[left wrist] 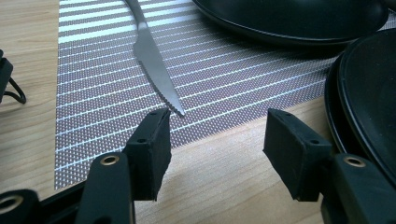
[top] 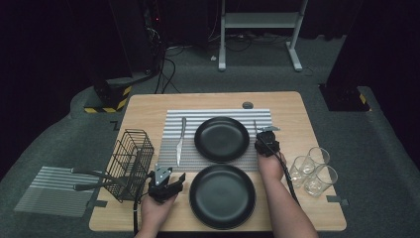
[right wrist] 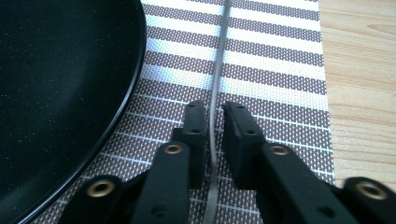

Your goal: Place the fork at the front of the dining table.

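The right gripper sits on the striped placemat toward the worktop's right edge, jaws slightly parted around a thin metal utensil handle (beside the far black plate) without pressing it. The left gripper, jaws released, rests near the knife.

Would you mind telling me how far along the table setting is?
Done: knife left of the far plate on the mat. In hand: right gripper straddles a thin utensil right of that plate, pads slightly off it. Left: near plate lacks cutlery; glasses stay grouped.
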A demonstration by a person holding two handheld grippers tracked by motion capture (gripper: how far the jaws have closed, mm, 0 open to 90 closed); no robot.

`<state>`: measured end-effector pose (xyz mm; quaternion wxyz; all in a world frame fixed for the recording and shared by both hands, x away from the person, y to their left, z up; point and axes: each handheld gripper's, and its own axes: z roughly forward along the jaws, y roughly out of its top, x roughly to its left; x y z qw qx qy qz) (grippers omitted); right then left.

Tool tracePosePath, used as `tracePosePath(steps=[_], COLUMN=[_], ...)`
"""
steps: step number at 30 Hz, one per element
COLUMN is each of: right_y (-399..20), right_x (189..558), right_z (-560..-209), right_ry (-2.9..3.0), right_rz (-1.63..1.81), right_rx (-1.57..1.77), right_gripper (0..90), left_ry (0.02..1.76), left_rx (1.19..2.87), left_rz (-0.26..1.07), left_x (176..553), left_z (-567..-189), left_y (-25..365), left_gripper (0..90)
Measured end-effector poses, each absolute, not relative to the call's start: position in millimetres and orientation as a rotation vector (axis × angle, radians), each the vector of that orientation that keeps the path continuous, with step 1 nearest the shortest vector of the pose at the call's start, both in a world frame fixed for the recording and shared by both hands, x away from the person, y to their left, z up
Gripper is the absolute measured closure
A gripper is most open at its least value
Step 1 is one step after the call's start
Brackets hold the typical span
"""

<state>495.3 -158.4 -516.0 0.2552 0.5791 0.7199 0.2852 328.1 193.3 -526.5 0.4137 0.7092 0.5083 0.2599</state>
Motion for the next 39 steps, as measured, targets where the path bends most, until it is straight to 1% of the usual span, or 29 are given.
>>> tracePosePath(steps=[5,6,8,11,24,32,35,39], right_y=[-158,-158,-156,-155,-159,-162,-165,-163], right_x=[492,492,485,479,439,422,418,416], right_z=[-512,-512,-506,-504,-503,-508,-510,-514], right_ry=[1.966,1.966,1.977,1.967,2.007,2.007,2.029,2.027], right_rz=[0.788,0.788,0.791,0.818,0.899,0.887,0.881,0.899], right_rx=[1.563,1.563,1.552,1.544,1.532,1.495,1.508,1.505], right_gripper=[69.4,69.4,62.8,58.7,46.9,46.6,50.7,52.7], left_ry=[1.260,1.260,1.263,1.259,1.263,1.250,1.250,1.252], left_rx=[1.802,1.802,1.796,1.807,1.806,1.820,1.819,1.814], left_rz=[0.665,0.665,0.662,0.667,0.671,0.674,0.674,0.674], left_x=[329,329,329,329,328,328,328,328], left_z=[-526,-526,-526,-526,-526,-526,-526,-526], left_y=[195,195,194,194,193,194,194,193], left_gripper=[41.2,41.2,41.2,41.2,41.2,41.1,41.1,41.1])
